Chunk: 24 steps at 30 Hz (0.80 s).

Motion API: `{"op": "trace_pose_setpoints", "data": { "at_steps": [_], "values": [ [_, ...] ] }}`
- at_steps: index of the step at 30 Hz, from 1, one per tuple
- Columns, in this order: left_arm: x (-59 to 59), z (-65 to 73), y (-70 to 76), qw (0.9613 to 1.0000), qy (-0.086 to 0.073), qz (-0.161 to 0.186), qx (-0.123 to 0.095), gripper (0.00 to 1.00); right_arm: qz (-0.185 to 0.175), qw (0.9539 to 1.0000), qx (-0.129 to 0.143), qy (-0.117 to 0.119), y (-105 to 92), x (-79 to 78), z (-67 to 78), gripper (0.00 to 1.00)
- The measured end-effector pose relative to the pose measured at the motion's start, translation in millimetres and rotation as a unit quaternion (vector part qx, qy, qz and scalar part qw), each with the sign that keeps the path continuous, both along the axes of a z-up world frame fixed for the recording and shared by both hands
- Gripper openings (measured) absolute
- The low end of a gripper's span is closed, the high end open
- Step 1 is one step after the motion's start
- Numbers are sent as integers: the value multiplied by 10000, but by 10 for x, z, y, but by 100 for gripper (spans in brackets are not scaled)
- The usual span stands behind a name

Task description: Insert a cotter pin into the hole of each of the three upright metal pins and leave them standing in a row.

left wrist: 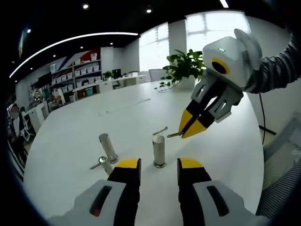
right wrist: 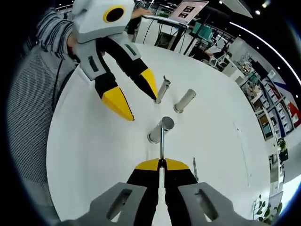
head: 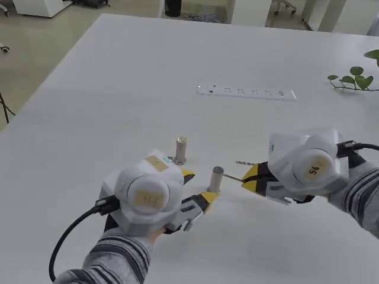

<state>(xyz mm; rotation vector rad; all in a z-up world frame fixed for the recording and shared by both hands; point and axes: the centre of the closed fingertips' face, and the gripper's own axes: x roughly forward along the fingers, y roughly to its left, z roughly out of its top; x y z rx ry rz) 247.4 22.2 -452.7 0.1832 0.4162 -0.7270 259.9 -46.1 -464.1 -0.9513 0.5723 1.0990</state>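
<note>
Your left tongs (head: 200,184) sit open, jaws spread on either side of the foot of an upright metal pin (head: 217,178) on the counter (head: 118,89). Your right tongs (head: 249,176) are clamped on a cotter pin (head: 233,176), whose tip meets that pin near its top. A second pin (head: 180,149) stands just beyond it, and a loose cotter pin (head: 244,162) lies near it, toward your right tongs.

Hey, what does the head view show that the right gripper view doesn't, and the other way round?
Head view: the power strip and the person's right sleeve. Right gripper view: a third metal pin beside the open left tool's far jaw. Both: the right tool shut on a cotter pin, its tip at the near metal pin's top.
</note>
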Motion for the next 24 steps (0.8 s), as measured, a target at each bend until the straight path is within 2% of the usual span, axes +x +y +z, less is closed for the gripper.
{"op": "trace_pose_setpoints", "data": {
  "at_steps": [8, 16, 18, 22, 24],
  "values": [
    [117, -89, -90, 9999, 57, 46, 132, 27, -9, 9999, -142, 1, -75, 79, -71, 0],
    [228, -207, -174, 9994, 140, 135, 291, 26, -1, 9999, -119, 50, -69, 101, -93, 0],
    [248, -226, -192, 9993, 196, 167, 286, 25, 11, 9999, -115, 46, -62, 99, -92, 0],
    [271, -224, -227, 9992, 210, 254, 204, 22, 54, 9999, -122, 57, -43, 78, -102, 0],
    [276, -250, -237, 9990, 277, 302, 168, 22, 60, 9999, -117, 46, -34, 79, -99, 0]
  ]
}}
